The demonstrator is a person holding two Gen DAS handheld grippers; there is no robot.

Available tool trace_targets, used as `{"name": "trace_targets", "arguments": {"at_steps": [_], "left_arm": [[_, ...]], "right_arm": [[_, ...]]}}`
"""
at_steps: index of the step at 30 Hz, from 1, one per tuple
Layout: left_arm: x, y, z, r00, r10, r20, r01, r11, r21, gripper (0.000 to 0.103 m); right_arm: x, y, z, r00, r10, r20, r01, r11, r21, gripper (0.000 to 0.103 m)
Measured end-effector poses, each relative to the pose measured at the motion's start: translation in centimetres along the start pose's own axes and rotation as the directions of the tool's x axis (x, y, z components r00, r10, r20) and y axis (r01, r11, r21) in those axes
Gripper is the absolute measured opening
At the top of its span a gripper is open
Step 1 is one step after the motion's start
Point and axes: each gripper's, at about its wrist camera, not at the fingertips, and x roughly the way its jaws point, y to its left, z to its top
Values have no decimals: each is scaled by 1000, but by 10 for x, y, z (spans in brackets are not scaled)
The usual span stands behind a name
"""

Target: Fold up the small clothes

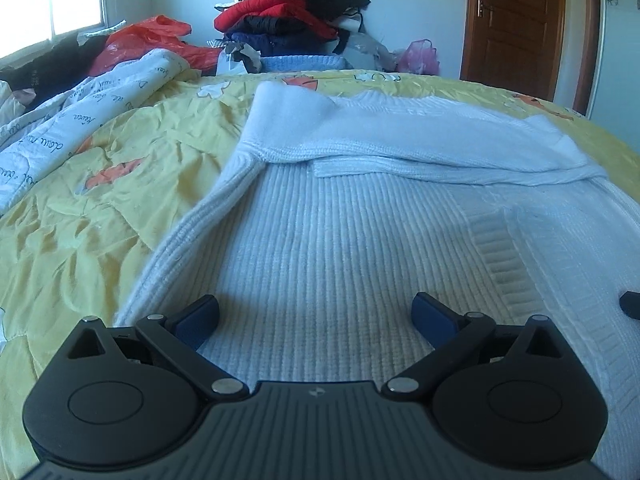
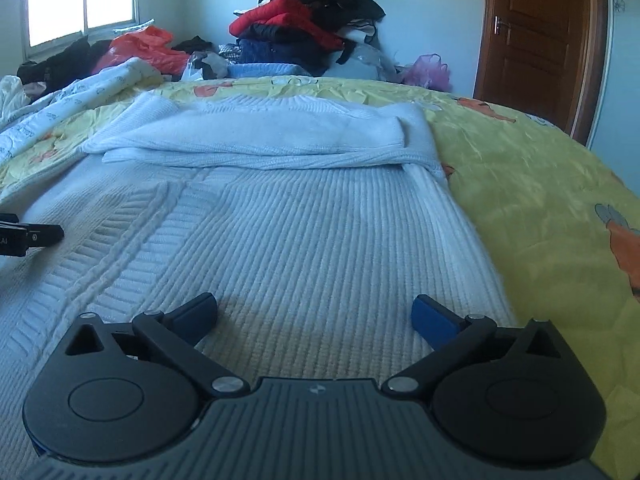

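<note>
A white ribbed knit sweater lies flat on the yellow bedspread, with both sleeves folded across its far part. My left gripper is open and empty, low over the sweater's near left part. My right gripper is open and empty, low over the sweater's near right part. The folded sleeves show in the right wrist view too. A tip of the right gripper shows at the right edge of the left wrist view; the left gripper shows at the left edge of the right wrist view.
A tall pile of red, black and dark clothes stands beyond the bed's far edge. A white printed quilt and an orange bag lie at far left under the window. A brown door is at far right. The bedspread extends right of the sweater.
</note>
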Motion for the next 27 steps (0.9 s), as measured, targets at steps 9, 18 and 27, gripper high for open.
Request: {"name": "trace_targets", "arguments": {"at_steps": [9, 18, 27], "left_arm": [[-1, -1, -2, 1000, 5, 3, -5, 1000, 1, 103], [-6, -2, -5, 1000, 19, 4, -19, 1000, 11, 103], [-6, -2, -6, 1000, 17, 4, -17, 1000, 3, 103]], "right_arm": [[-2, 0, -2, 1000, -9, 5, 9, 1000, 5, 101], [-10, 1, -6, 1000, -27, 1, 27, 999, 17, 101], [-25, 5, -20, 1000, -23, 9, 23, 1000, 16, 101]]}}
